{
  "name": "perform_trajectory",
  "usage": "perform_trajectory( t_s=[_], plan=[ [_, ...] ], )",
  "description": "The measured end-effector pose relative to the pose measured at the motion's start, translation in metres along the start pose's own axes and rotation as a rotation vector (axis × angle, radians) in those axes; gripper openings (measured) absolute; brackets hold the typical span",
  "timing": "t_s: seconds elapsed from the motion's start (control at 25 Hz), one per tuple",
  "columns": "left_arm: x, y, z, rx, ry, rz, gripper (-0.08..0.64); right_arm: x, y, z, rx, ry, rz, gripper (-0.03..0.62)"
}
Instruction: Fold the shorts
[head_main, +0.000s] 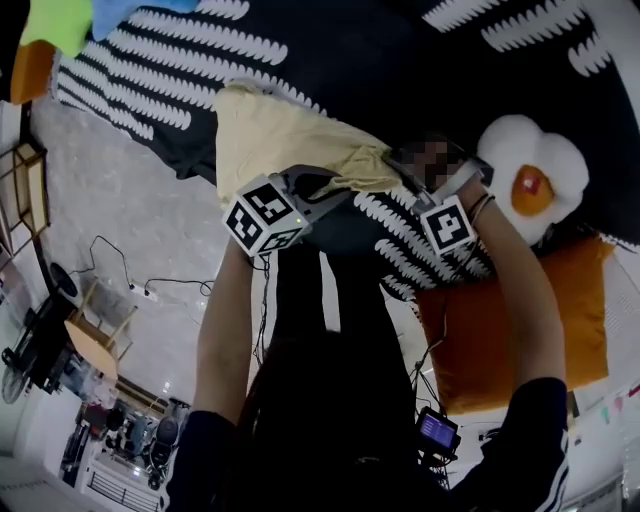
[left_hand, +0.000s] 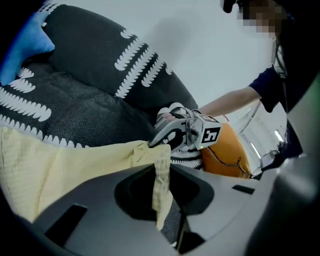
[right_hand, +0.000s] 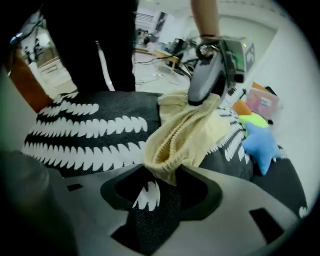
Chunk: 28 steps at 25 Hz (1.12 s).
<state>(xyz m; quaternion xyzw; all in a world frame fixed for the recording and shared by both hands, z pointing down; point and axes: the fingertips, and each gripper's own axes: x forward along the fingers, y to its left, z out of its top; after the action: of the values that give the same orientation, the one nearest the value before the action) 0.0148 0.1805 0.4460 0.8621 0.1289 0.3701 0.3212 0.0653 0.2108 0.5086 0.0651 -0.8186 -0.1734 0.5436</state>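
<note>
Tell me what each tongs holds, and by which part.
Both hold the yellow shorts: the left tongs pinch a thin edge fold, the right tongs grip the bunched elastic waistband.

The pale yellow fabric shorts (head_main: 265, 135) are being held between the left gripper (head_main: 340, 192) and the right gripper (head_main: 398, 160). The rest is being spread beyond both on the black white-patterned blanket (head_main: 330, 60). A fried-egg-shaped plush cushion (head_main: 530, 185) is being left lying just right of the right gripper.

The shorts (head_main: 270, 130) are pale yellow, the bed cover (head_main: 180, 60) is black with rows of white leaf-like marks, the egg cushion (head_main: 530, 180) is white with an orange yolk, and the square cushion (head_main: 460, 340) is orange.
</note>
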Motion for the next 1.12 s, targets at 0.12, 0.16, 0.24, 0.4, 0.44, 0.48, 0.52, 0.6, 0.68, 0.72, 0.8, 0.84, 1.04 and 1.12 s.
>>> perform_trajectory(
  t_s=[0.12, 0.16, 0.24, 0.4, 0.44, 0.48, 0.52, 0.6, 0.68, 0.72, 0.8, 0.84, 1.04, 1.12],
  plan=[
    [0.003, -0.022, -0.01, 0.037, 0.04, -0.068, 0.06, -0.023, 0.003, 0.007, -0.08, -0.061, 0.041, 0.058],
    [0.006, -0.031, -0.014, 0.051, 0.049, -0.089, 0.06, -0.031, -0.001, 0.007, -0.064, -0.067, 0.05, 0.055],
    [0.011, -0.047, -0.016, 0.053, 0.034, -0.123, 0.06, -0.043, -0.011, 0.005, -0.04, -0.067, 0.07, 0.052],
    [0.021, -0.072, -0.011, -0.01, -0.057, -0.166, 0.06, -0.053, -0.009, -0.001, -0.125, -0.061, 0.15, 0.049],
    [0.025, -0.079, -0.01, -0.007, -0.068, -0.17, 0.06, -0.058, -0.003, 0.0, -0.142, -0.062, 0.185, 0.049],
    [0.029, -0.087, -0.01, -0.004, -0.072, -0.178, 0.06, -0.064, 0.004, 0.0, -0.156, -0.06, 0.229, 0.049],
    [0.032, -0.096, -0.01, -0.008, -0.075, -0.193, 0.06, -0.071, 0.015, 0.0, -0.166, -0.051, 0.281, 0.049],
    [0.035, -0.115, -0.015, -0.036, -0.077, -0.241, 0.06, -0.086, 0.041, 0.003, -0.153, -0.026, 0.407, 0.05],
    [0.036, -0.135, -0.025, -0.057, -0.068, -0.291, 0.06, -0.102, 0.065, 0.014, -0.091, -0.015, 0.525, 0.051],
    [0.037, -0.142, -0.03, -0.066, -0.067, -0.307, 0.06, -0.108, 0.075, 0.019, -0.053, -0.013, 0.574, 0.051],
    [0.04, -0.15, -0.038, -0.093, -0.084, -0.31, 0.061, -0.116, 0.091, 0.025, 0.032, -0.006, 0.655, 0.052],
    [0.039, -0.151, -0.042, -0.114, -0.1, -0.301, 0.061, -0.117, 0.093, 0.03, 0.07, -0.003, 0.682, 0.052],
    [0.0, -0.137, -0.041, -0.199, -0.233, -0.274, 0.061, -0.11, 0.048, 0.053, 0.135, 0.022, 0.757, 0.051],
    [-0.015, -0.127, -0.035, -0.22, -0.281, -0.265, 0.061, -0.106, 0.028, 0.057, 0.171, 0.052, 0.816, 0.051]
  ],
)
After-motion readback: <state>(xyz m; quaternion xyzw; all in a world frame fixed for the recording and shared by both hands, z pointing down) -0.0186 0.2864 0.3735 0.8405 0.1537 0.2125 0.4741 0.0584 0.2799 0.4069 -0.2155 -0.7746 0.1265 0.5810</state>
